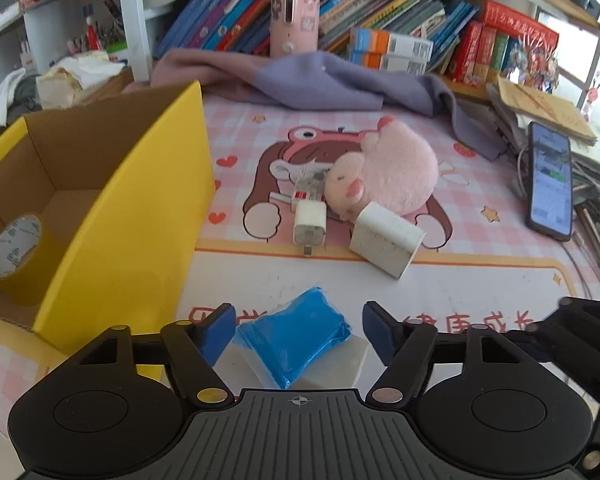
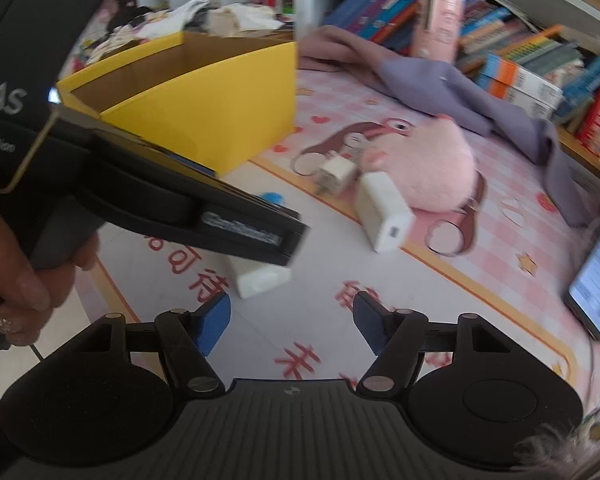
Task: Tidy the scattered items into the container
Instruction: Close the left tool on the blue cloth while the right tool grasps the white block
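Scattered items lay across the pink cartoon desk mat (image 1: 480, 280), and the yellow cardboard box (image 1: 140, 208) stood at its left edge with a roll of brown tape (image 1: 18, 258) already inside. Left gripper (image 1: 298, 330) hovered low over a blue-wrapped packet (image 1: 300, 330) that rested on a white block (image 1: 332, 368); its blue pads stood either side of the packet, the left pad close against it, the right pad clear, so the jaws were apart and nothing was clamped. Further up the mat sat a pink plush toy (image 1: 388, 172), with a small white plug charger (image 1: 310, 226) and a larger white adapter (image 1: 386, 240) just in front of it and a small red-and-white carton (image 1: 306, 196) tucked beside the plush. Right gripper (image 2: 292, 322) hung over bare mat, jaws spread with nothing between them; in its view the left tool's black body crossed the frame, gripped by a hand (image 2: 24, 280). A phone (image 1: 550, 182) lay at the right edge, a purple cloth (image 1: 340, 84) behind.
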{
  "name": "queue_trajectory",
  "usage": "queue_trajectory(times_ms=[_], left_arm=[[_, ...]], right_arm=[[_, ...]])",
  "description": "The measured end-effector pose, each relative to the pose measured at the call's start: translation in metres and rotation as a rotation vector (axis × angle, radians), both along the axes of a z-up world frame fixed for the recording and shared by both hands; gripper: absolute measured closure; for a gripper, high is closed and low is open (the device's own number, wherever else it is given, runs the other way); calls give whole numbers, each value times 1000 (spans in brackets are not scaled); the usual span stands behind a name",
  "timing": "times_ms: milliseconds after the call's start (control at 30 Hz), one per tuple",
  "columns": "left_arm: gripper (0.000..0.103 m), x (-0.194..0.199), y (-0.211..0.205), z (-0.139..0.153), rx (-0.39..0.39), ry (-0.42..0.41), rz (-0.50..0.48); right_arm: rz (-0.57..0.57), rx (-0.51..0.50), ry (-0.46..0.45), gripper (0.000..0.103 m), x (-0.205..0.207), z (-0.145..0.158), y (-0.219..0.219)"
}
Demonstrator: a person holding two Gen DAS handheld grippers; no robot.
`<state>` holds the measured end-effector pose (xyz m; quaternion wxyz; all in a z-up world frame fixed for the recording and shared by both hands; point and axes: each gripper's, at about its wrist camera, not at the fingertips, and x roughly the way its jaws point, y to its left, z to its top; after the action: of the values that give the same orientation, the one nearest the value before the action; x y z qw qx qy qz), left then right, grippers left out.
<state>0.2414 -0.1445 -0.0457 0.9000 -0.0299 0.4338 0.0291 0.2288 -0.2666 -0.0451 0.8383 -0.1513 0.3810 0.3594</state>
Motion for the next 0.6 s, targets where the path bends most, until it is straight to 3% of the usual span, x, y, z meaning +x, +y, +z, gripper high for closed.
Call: queue_trajectory(times_ms=[200,367,600], left_arm=[[52,2,6,-8,-38,34,-11],[87,0,10,-4,-44,23,-17],[93,-11,17,12,-23,-18,-12]], right_arm=[[58,4,11,38,10,-10,14],[82,12,16,38,20,-15,23],[120,17,13,43,28,-21,38]])
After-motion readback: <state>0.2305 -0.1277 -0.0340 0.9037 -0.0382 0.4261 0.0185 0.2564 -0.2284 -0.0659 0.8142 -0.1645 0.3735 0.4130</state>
